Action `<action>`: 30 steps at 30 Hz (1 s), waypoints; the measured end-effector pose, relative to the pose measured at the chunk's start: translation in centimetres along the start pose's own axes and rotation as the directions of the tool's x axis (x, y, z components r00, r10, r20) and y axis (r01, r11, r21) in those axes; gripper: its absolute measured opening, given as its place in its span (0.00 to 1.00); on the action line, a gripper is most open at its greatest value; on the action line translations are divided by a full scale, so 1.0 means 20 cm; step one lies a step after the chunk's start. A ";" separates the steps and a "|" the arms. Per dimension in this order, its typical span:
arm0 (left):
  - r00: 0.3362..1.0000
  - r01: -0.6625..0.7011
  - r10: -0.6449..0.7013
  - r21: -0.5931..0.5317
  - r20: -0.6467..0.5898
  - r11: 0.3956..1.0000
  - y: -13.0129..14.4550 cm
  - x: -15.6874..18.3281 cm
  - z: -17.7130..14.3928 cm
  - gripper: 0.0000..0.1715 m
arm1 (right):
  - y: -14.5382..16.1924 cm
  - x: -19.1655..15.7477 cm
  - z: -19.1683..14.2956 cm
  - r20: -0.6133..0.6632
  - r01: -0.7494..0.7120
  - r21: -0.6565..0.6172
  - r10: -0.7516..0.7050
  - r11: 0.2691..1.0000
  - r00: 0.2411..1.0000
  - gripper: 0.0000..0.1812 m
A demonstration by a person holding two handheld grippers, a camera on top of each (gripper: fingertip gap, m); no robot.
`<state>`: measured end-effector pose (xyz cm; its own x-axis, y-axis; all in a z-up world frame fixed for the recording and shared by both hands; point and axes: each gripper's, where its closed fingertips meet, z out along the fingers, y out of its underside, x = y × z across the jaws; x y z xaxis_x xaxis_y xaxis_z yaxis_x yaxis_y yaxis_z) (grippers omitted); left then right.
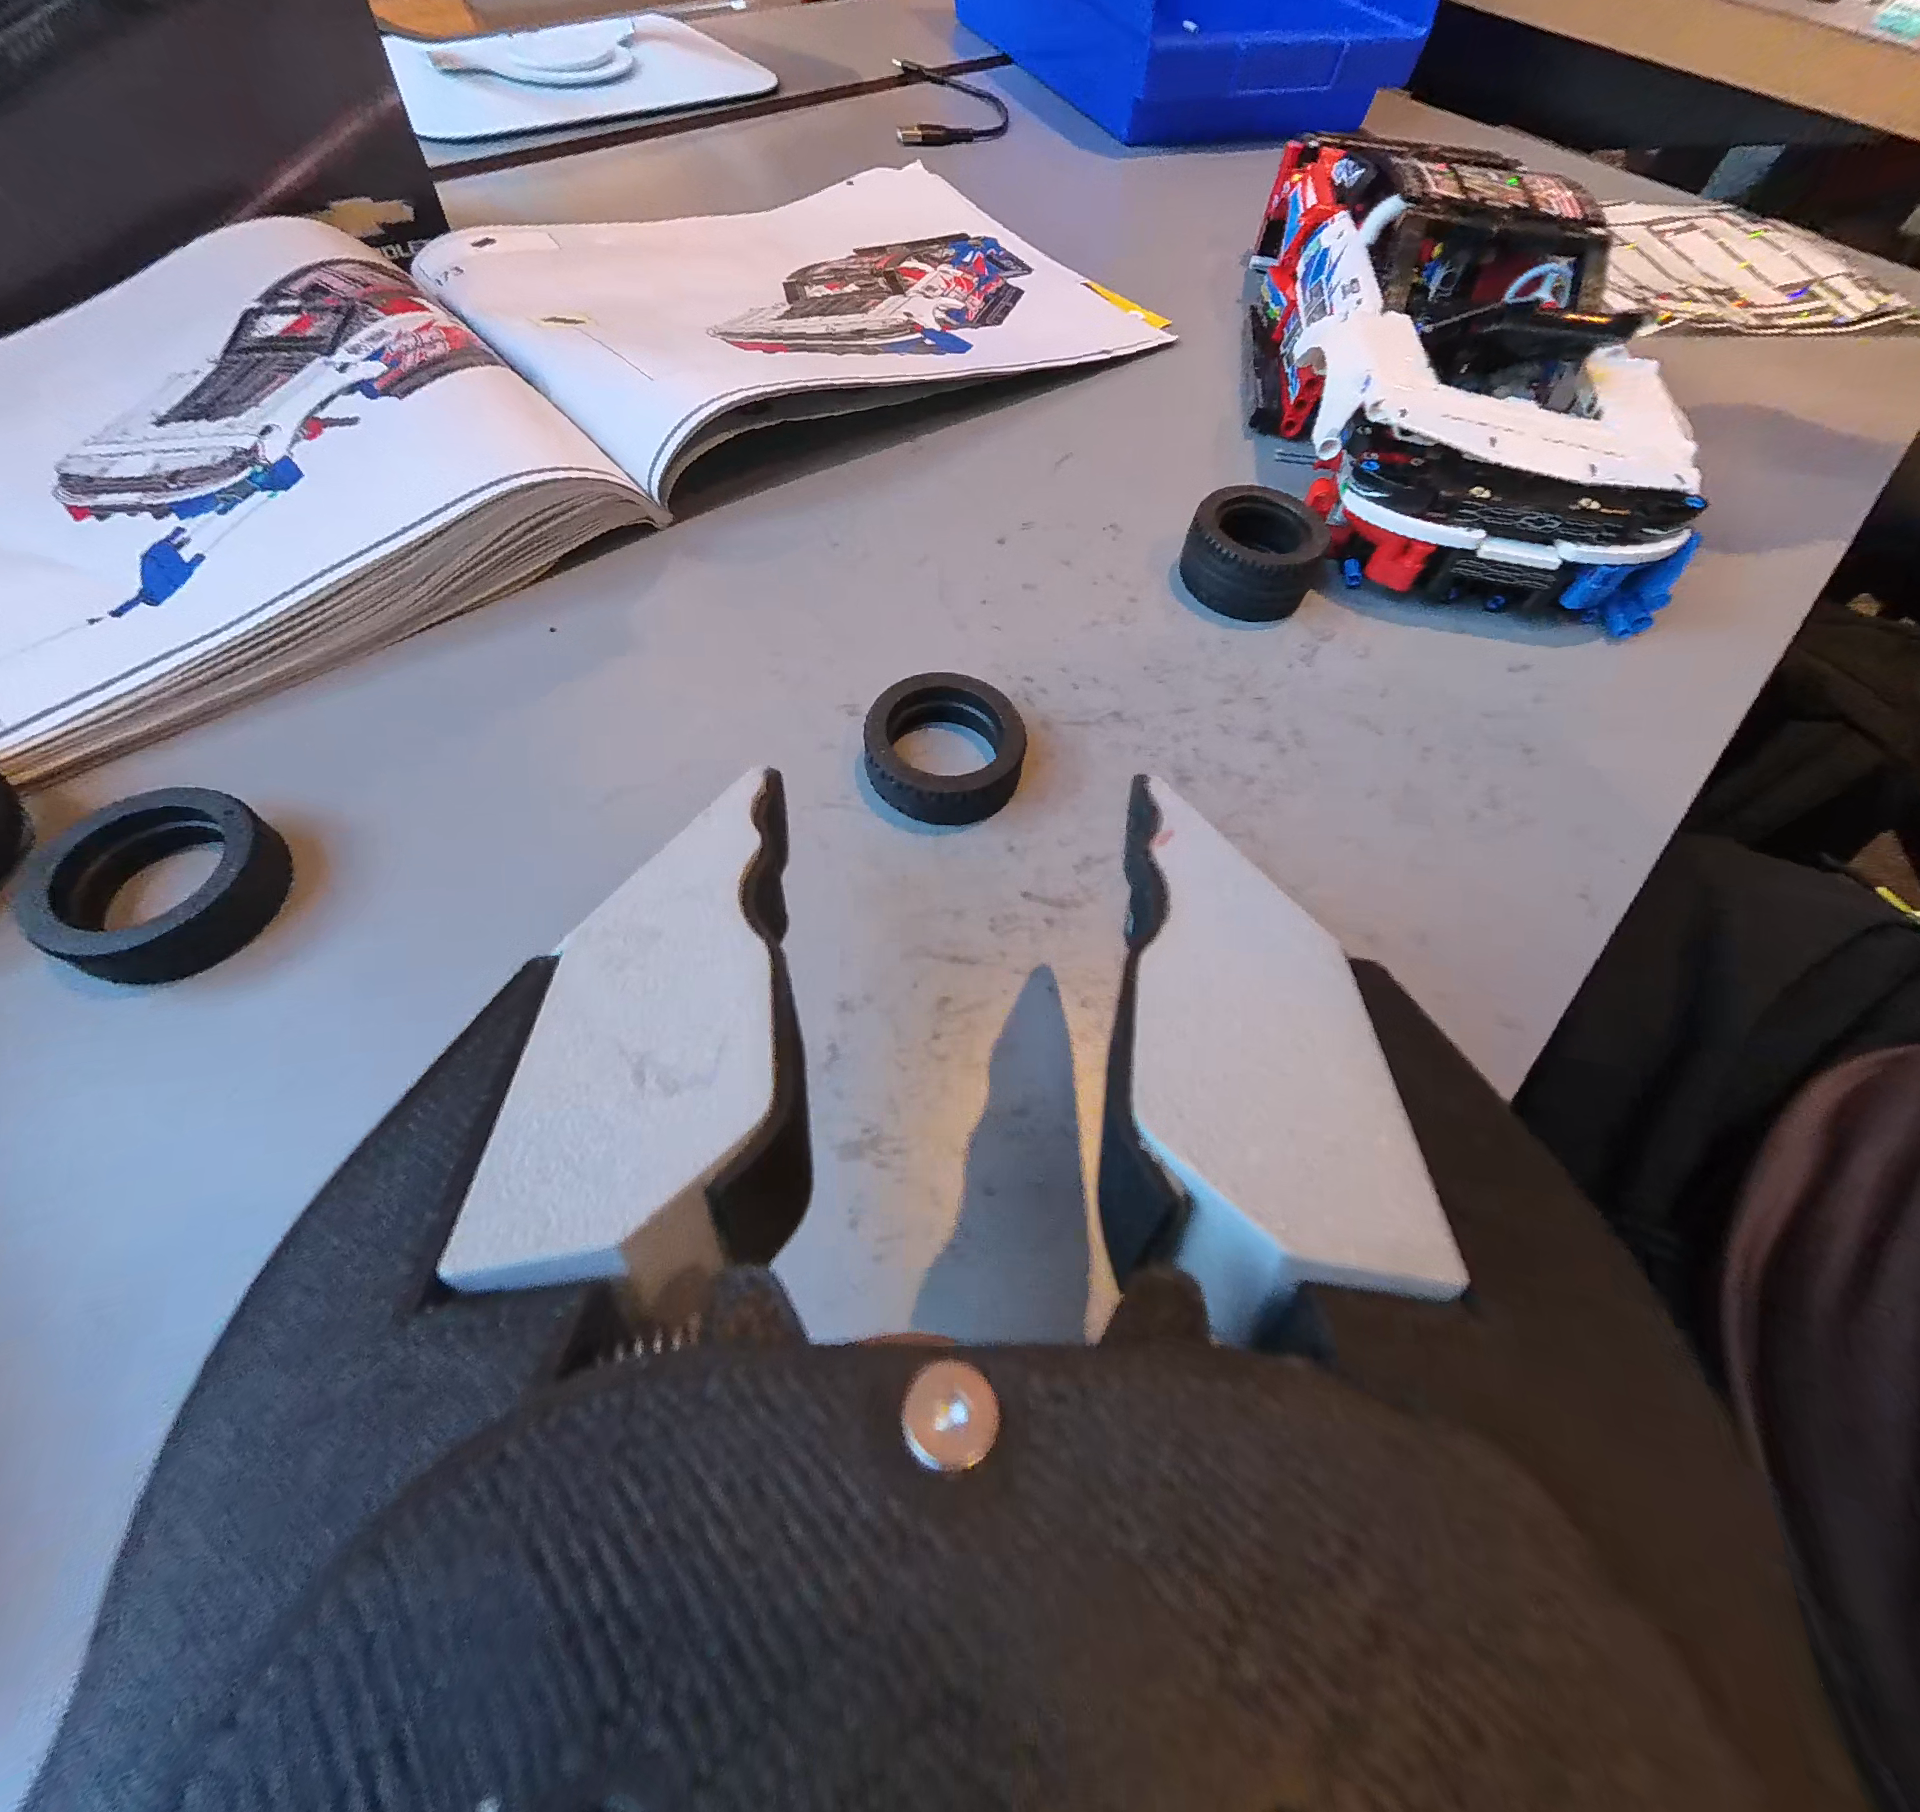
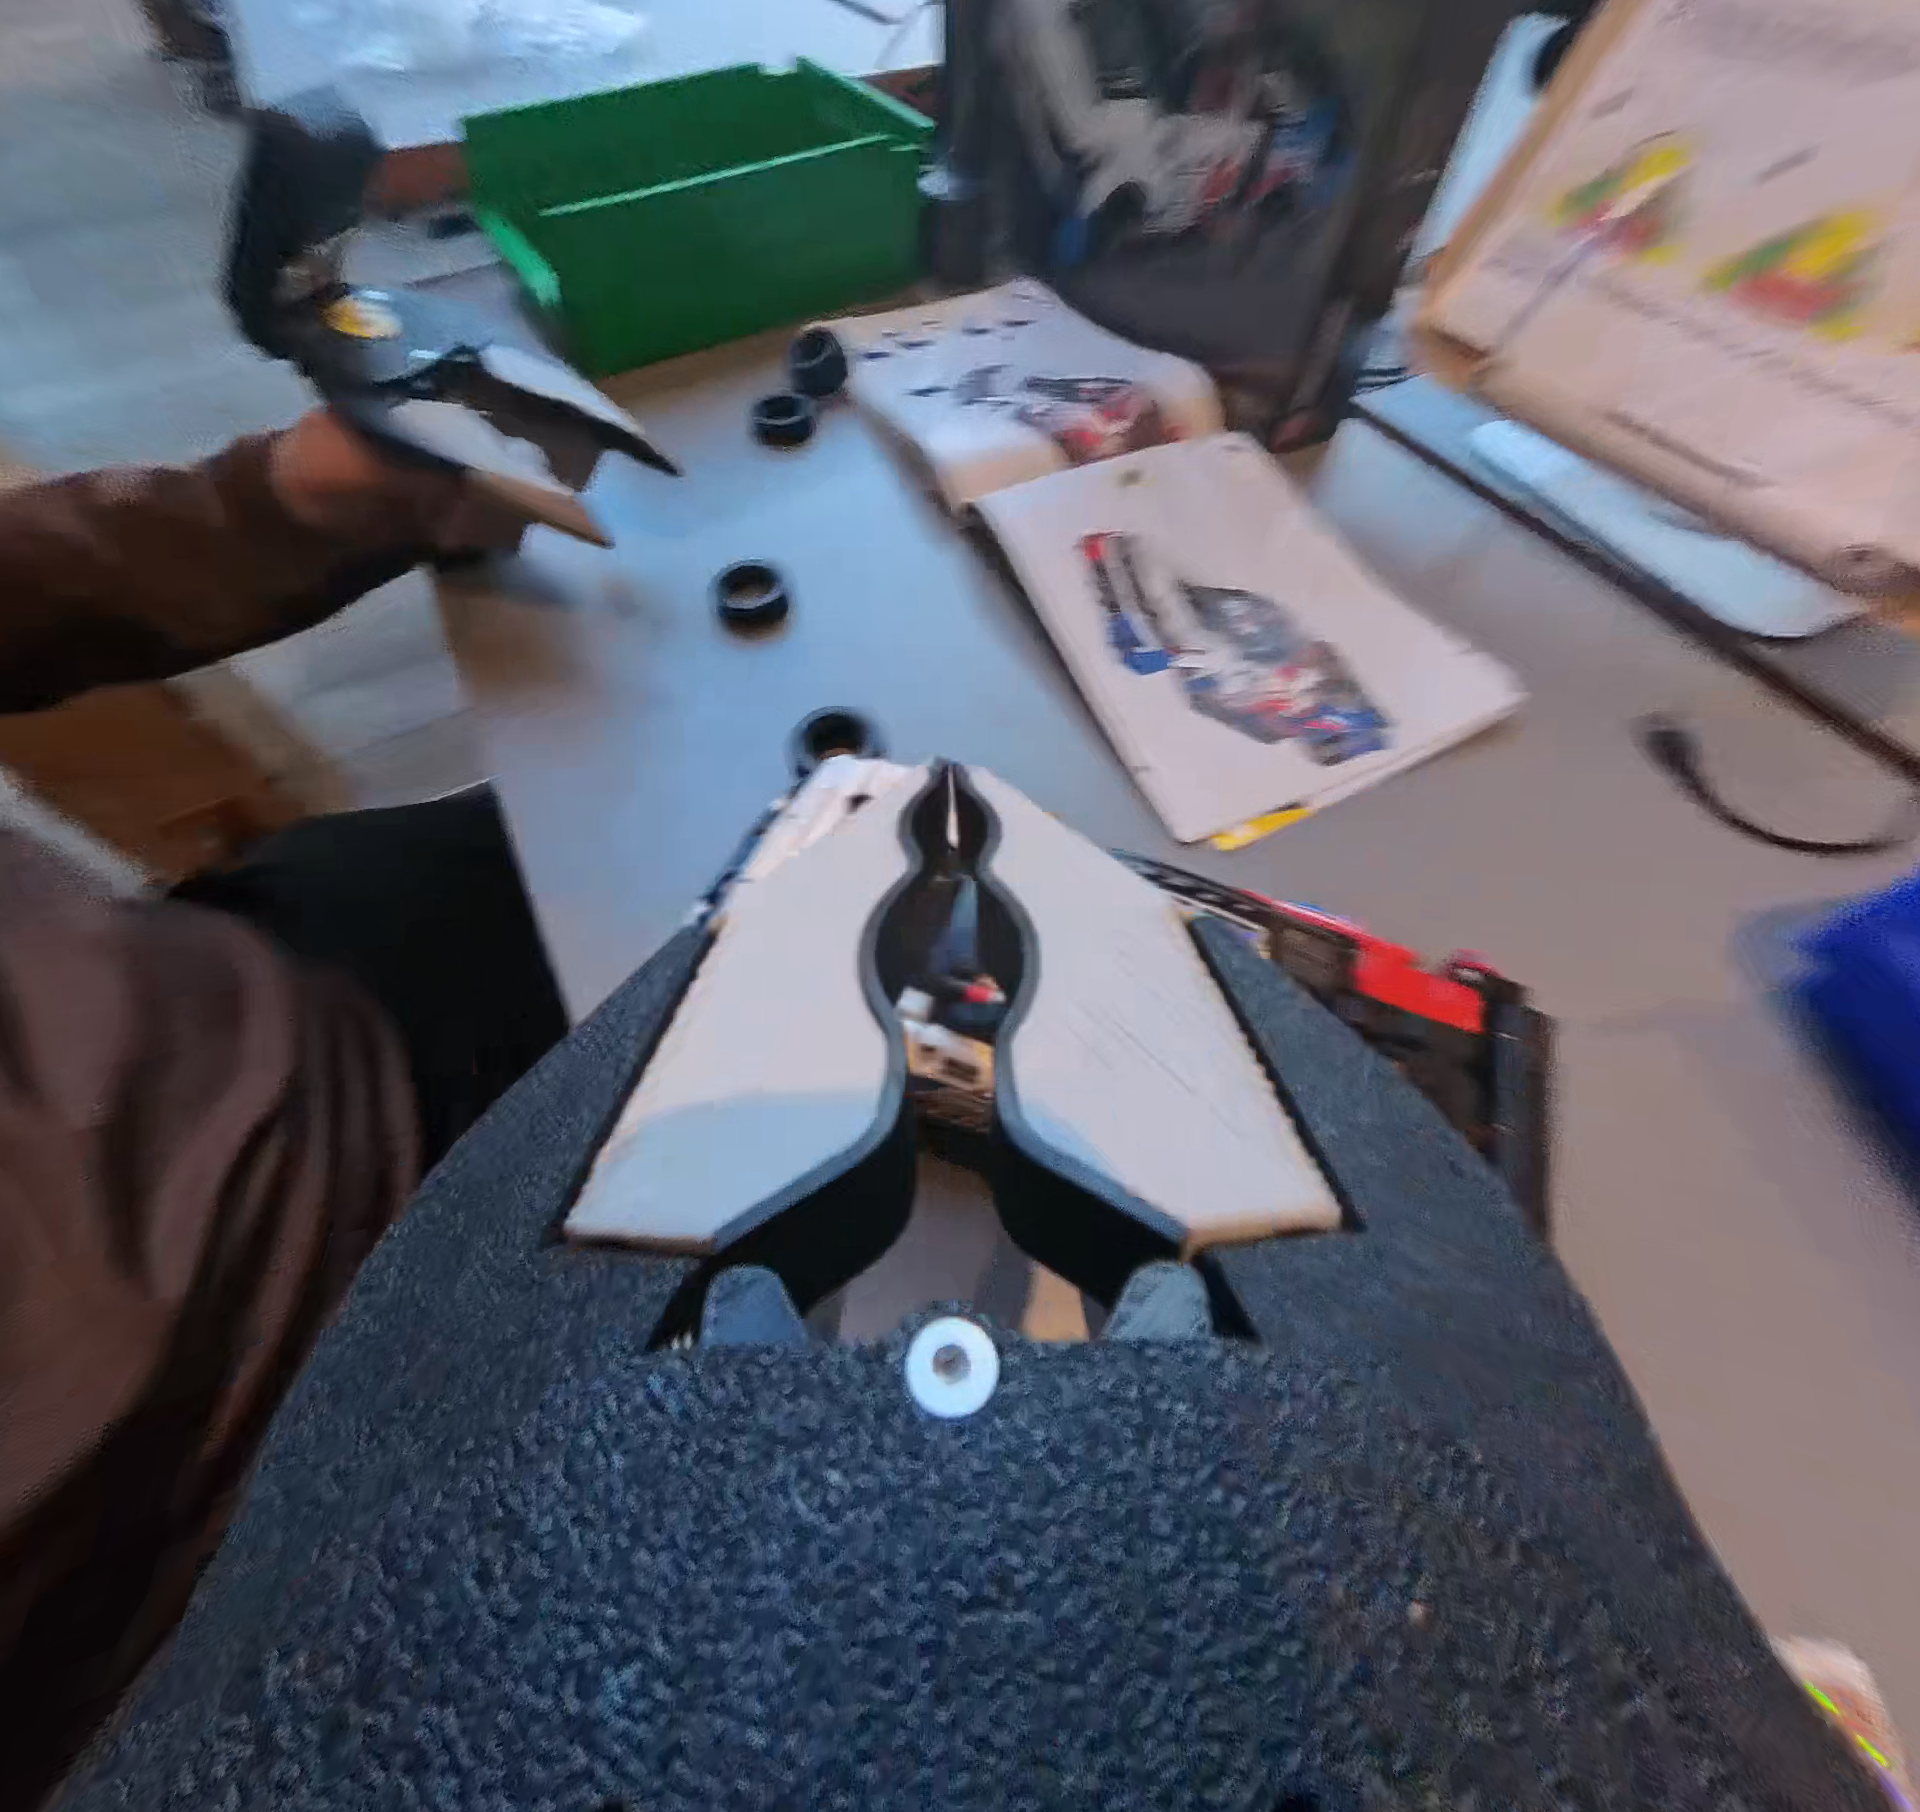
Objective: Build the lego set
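Note:
My left gripper [image 1: 956, 796] is open and empty, low over the grey table [image 1: 727, 619]. A black tyre [image 1: 943, 749] lies flat just beyond its fingertips. A second tyre [image 1: 156, 884] lies at the left, and a third [image 1: 1252, 552] rests against the front of the red, white and black lego car [image 1: 1455, 380]. My right gripper [image 2: 948, 775] is shut, tips together, right over the car [image 2: 1382, 993]. I cannot tell whether it pinches a part of the car. The left gripper [image 2: 639, 505] also shows in the blurred right wrist view, held open near a tyre [image 2: 750, 596].
An open instruction book [image 1: 520, 391] lies at the left. A blue bin [image 1: 1195, 6], a black box [image 1: 156, 48] and a cable [image 1: 956, 126] are at the back. A sticker sheet [image 1: 1745, 276] lies behind the car. A green bin [image 2: 707, 204] and a cardboard box [image 2: 1714, 204] stand farther off. There is about 35 cm between the tips of the two grippers.

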<state>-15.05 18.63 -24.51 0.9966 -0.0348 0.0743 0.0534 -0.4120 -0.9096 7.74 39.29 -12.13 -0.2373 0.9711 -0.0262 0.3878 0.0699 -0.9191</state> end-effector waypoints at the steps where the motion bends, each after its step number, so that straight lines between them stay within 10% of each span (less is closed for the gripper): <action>1: 1.000 0.005 -0.005 0.002 -0.006 1.000 0.00 0.00 0.00 0.36 | 0.00 0.04 0.00 -0.060 0.009 -0.005 -0.009 1.000 0.998 0.00; 8: 1.000 0.011 -0.012 0.039 0.010 0.999 -0.02 -0.01 -0.02 0.36 | 0.46 -0.15 0.52 0.024 0.019 -0.411 -0.010 0.911 1.000 0.00; 14: 1.000 -0.008 0.008 0.037 0.002 0.999 -0.01 0.02 -0.04 0.36 | -0.22 0.02 0.08 -0.155 0.107 -0.020 -0.109 0.994 0.982 0.05; 18: 1.000 0.010 -0.009 0.031 -0.022 0.999 -0.01 0.02 -0.04 0.36 | -0.34 0.19 -0.25 -0.322 0.104 0.046 -0.084 0.993 0.943 0.13; 30: 0.997 0.020 -0.025 0.069 0.075 0.997 -0.04 -0.08 -0.04 0.36 | 0.66 0.47 -0.17 -0.501 -0.192 0.066 0.199 0.979 0.842 0.16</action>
<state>-16.74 18.33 -23.53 0.9969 0.0437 0.0662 0.0773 -0.3486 -0.9341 13.65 50.08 -23.28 0.3232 0.9463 -0.0078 0.3667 -0.1329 -0.9208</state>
